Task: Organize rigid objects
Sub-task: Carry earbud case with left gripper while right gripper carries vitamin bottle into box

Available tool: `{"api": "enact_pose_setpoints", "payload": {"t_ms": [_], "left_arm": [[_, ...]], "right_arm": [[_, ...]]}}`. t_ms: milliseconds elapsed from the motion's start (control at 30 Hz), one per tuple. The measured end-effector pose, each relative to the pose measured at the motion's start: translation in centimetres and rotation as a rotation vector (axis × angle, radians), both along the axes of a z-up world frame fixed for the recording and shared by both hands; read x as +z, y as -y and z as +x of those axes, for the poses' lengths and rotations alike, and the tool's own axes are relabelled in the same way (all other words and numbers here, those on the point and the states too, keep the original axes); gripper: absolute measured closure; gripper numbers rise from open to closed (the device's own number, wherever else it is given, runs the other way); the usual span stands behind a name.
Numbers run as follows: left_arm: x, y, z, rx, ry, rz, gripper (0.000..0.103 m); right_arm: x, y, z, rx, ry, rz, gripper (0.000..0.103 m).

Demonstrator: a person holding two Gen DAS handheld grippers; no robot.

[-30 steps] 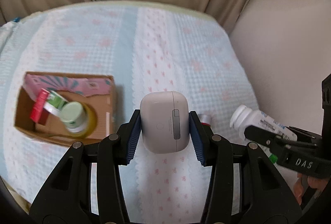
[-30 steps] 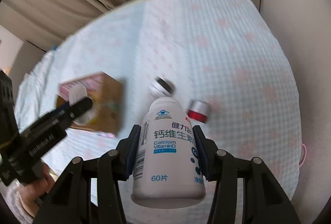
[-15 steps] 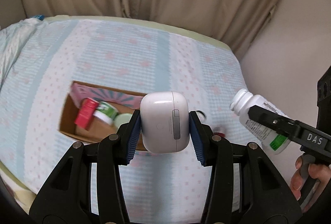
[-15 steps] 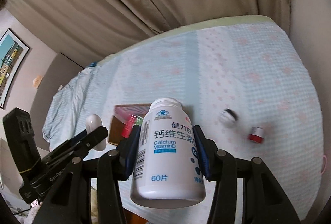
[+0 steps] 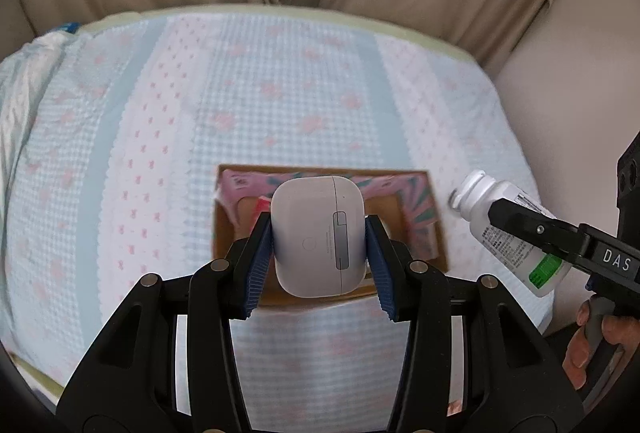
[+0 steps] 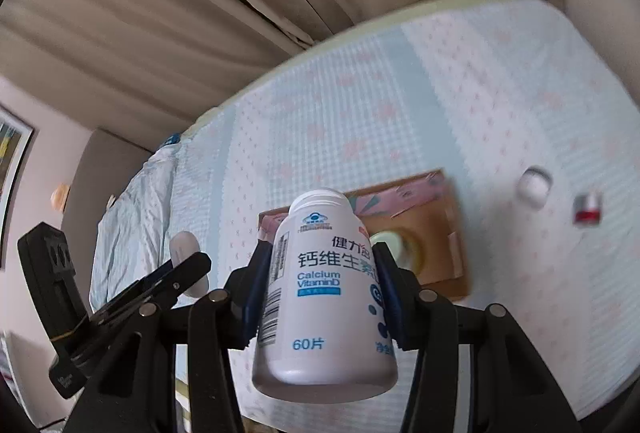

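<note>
My left gripper (image 5: 318, 245) is shut on a white earbud case (image 5: 318, 233), held in the air over an open cardboard box (image 5: 436, 229) with pink inner flaps. My right gripper (image 6: 324, 273) is shut on a white Calcium Vitamin D bottle (image 6: 324, 289), cap pointing away. In the left wrist view that bottle (image 5: 492, 209) hangs to the right of the box. The right wrist view shows the box (image 6: 440, 233) behind the bottle, with a green-lidded jar (image 6: 390, 243) inside. The earbud case (image 6: 188, 249) peeks out at the left there.
The box lies on a bed with a pale blue and white dotted cover (image 5: 200, 113). A small white round item (image 6: 534, 185) and a red-and-silver cap (image 6: 586, 209) lie on the cover right of the box. Beige curtains hang behind; a wall borders the bed's right side.
Both grippers have swept left across the bed with their loads. The box now sits straight ahead under the earbud case instead of off to the left. The two loose items fell to the right.
</note>
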State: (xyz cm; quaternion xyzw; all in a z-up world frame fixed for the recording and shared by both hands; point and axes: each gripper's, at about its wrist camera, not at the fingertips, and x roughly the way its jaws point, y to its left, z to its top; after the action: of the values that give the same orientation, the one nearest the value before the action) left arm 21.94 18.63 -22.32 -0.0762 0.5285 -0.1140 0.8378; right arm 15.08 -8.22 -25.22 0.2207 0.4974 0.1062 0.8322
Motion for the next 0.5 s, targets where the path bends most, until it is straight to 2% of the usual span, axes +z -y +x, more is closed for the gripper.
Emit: {"api": "enact_pose_setpoints", "payload": {"t_ms": [267, 500], "left_arm": [[-8.0, -2.7, 3.6, -0.042, -0.11, 0.002, 0.061], [-14.0, -2.4, 5.6, -0.071, -0.182, 0.009, 0.061]], "right_arm": [[-6.9, -5.7, 3.4, -0.012, -0.085, 0.0, 0.057], [-12.1, -7.7, 6.3, -0.008, -0.105, 0.007, 0.057]]}}
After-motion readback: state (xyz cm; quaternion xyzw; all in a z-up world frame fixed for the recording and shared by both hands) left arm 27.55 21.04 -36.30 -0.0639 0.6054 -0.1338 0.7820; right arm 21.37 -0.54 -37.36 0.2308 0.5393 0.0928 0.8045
